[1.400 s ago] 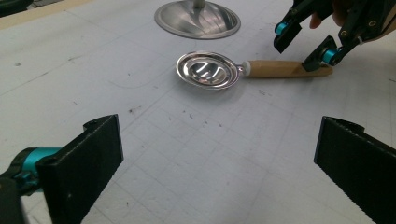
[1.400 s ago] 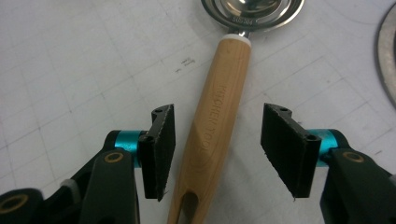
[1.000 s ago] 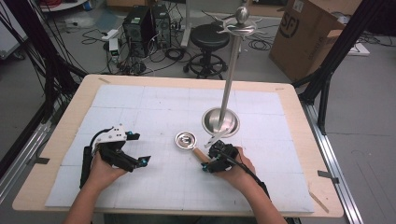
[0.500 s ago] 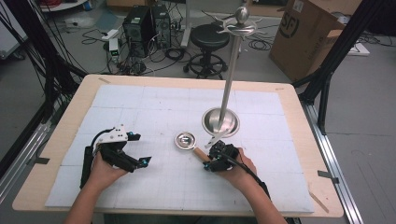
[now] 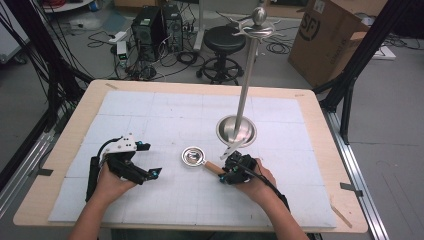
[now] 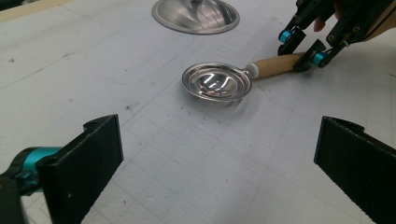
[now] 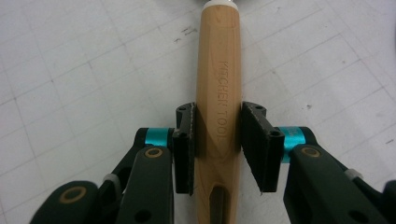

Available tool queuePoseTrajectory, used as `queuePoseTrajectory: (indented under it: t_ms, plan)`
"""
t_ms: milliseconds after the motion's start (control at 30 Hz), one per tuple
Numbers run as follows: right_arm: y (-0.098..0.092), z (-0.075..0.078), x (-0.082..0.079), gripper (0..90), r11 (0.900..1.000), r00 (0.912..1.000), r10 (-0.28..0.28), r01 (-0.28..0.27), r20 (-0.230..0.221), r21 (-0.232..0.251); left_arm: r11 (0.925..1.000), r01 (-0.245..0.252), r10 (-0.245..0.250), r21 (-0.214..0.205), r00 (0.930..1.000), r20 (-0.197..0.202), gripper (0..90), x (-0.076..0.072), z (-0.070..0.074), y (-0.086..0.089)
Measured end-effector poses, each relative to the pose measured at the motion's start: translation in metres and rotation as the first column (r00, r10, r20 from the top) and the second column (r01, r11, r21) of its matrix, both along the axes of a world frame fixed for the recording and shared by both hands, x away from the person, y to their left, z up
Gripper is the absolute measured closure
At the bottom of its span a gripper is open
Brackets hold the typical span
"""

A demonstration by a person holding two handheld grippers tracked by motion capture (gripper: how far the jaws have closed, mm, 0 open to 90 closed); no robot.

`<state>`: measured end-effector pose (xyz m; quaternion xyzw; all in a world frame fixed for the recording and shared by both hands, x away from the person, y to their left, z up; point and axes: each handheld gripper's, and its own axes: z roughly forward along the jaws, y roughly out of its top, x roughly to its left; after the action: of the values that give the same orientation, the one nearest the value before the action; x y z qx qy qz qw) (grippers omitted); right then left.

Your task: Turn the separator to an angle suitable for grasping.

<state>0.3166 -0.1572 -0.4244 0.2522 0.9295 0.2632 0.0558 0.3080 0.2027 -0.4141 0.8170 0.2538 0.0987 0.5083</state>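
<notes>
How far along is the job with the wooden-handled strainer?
Done: the right gripper has just closed its jaws on the strainer's wooden handle. In hand: that grip, with the strainer lying flat on the table mat. Left: lifting it, probably toward the tall metal stand. The left gripper waits open.

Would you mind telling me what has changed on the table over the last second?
The right gripper has just been closing its jaws onto the wooden handle of the strainer ladle, and its pads now press both sides. Neither hand has shifted. The left gripper stays open above the mat, and the ladle and the steel stand lie where they were.
</notes>
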Motion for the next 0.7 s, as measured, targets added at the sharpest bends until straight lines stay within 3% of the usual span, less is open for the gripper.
queuePoseTrajectory:
  t_ms: [367, 700]
  plan:
    - [-0.0001, 0.0005, 0.0009, 56.3, 0.9993, 1.0, -0.006, 0.006, 0.001, 0.038, 1.0, 0.001, -0.001, 0.006, 1.0, -0.005, 1.8, 0.0004, -0.0008, -0.0008]
    - [0.0047, 0.004, 0.0039, 55.9, 0.9986, 0.9994, -0.013, 0.012, 0.031, 0.052, 1.0, 0.003, -0.003, 0.007, 1.0, -0.007, 1.8, 0.0008, -0.0011, -0.0009]
